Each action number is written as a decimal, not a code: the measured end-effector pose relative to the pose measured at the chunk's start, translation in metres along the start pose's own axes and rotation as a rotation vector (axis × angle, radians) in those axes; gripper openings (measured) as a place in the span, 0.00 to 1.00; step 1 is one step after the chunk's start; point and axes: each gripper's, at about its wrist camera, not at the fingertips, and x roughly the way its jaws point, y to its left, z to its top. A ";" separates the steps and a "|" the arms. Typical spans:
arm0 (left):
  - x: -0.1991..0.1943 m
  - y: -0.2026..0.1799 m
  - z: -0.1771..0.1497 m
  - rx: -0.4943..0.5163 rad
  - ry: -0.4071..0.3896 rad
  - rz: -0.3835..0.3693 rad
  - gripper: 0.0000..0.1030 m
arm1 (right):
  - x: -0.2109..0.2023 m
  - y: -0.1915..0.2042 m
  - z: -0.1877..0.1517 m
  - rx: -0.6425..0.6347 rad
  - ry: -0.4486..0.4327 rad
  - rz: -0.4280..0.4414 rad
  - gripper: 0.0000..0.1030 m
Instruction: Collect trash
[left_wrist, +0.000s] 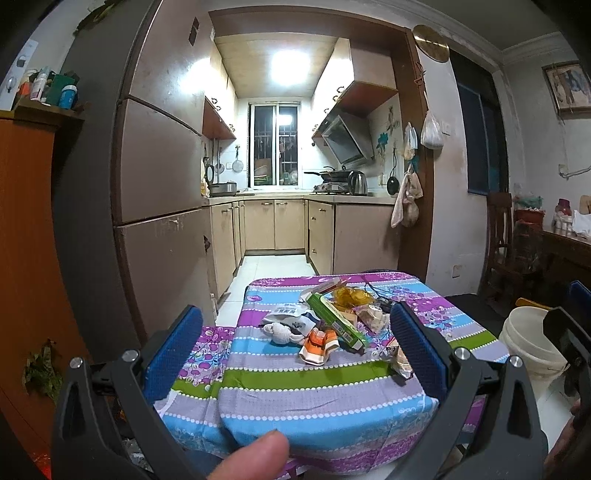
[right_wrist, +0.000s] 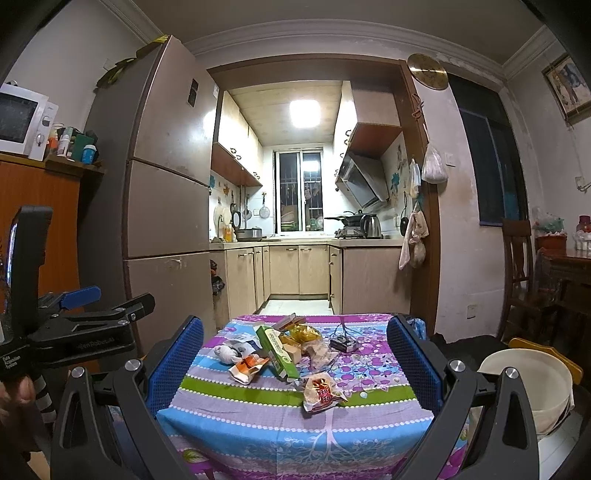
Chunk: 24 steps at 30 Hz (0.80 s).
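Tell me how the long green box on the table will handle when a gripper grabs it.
The green box looks like thin cardboard, so probably light and easily crushed if squeezed across its wide faces. One end appears open, so it may flex there. It lies propped on other wrappers rather than flat on the tablecloth, so a push would likely slide or pivot it instead of lifting it.

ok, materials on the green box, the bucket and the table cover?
Green box: looks like printed cardboard, slightly glossy, with sharp folded edges.
Bucket: probably plastic, matte off-white, with a smooth moulded rim.
Table cover: woven fabric, matte, printed in stripes and flowers; it drapes and creases over the edge.
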 end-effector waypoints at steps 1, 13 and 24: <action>0.000 0.000 0.000 0.001 0.001 -0.001 0.95 | 0.000 0.000 0.000 0.000 0.002 0.001 0.96; 0.002 -0.001 -0.004 0.005 0.005 0.003 0.95 | 0.001 -0.001 -0.003 0.005 0.013 0.014 0.96; 0.006 -0.001 -0.006 0.008 0.014 0.005 0.95 | 0.001 -0.001 -0.005 0.009 0.016 0.020 0.96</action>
